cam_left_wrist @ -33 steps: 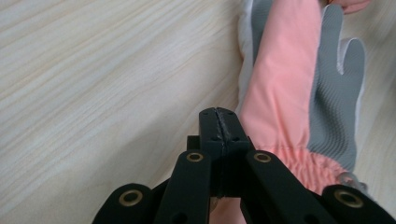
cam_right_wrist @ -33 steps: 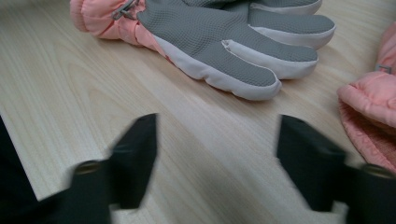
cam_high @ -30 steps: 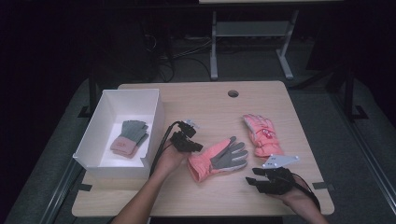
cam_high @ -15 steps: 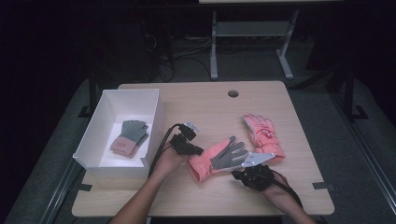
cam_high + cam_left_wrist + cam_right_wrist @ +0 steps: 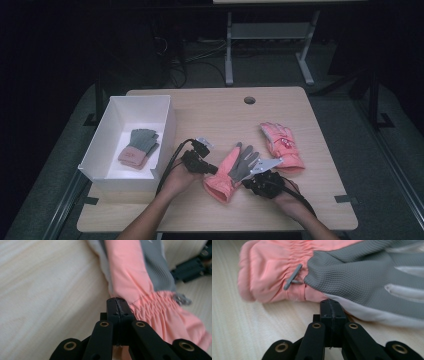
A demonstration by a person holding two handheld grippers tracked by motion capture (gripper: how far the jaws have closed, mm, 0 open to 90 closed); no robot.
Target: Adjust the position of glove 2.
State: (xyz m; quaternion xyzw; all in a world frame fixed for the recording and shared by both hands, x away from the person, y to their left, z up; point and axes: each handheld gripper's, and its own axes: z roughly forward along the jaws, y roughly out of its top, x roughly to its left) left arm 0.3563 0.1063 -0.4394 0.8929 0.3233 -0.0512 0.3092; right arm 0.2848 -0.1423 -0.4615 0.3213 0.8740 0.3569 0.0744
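3 gloves, 1 box, 2 grippers. One pink-and-grey glove (image 5: 234,170) lies palm up near the front-middle of the table (image 5: 210,107), fingers pointing away from the person, cuff toward them. A 2nd pink glove (image 5: 281,145) lies just to its right, apart from it. A 3rd, grey w/ a pink cuff (image 5: 138,147), sits inside the white box (image 5: 167,120) at the table's left.

The palm-up glove – grey textured palm, pale strips along the fingers, pink gathered wrist, puffy pink cuff, small grey clip at the wrist.

Left gripper (image 5: 117,305): jaws fully closed, tips at the glove's pink edge by the gathered wrist; whether any fabric is pinched – can't tell. Right gripper (image 5: 331,307): jaws have just closed, now pressed together, tips at the glove's pale side edge; nothing visible between them.
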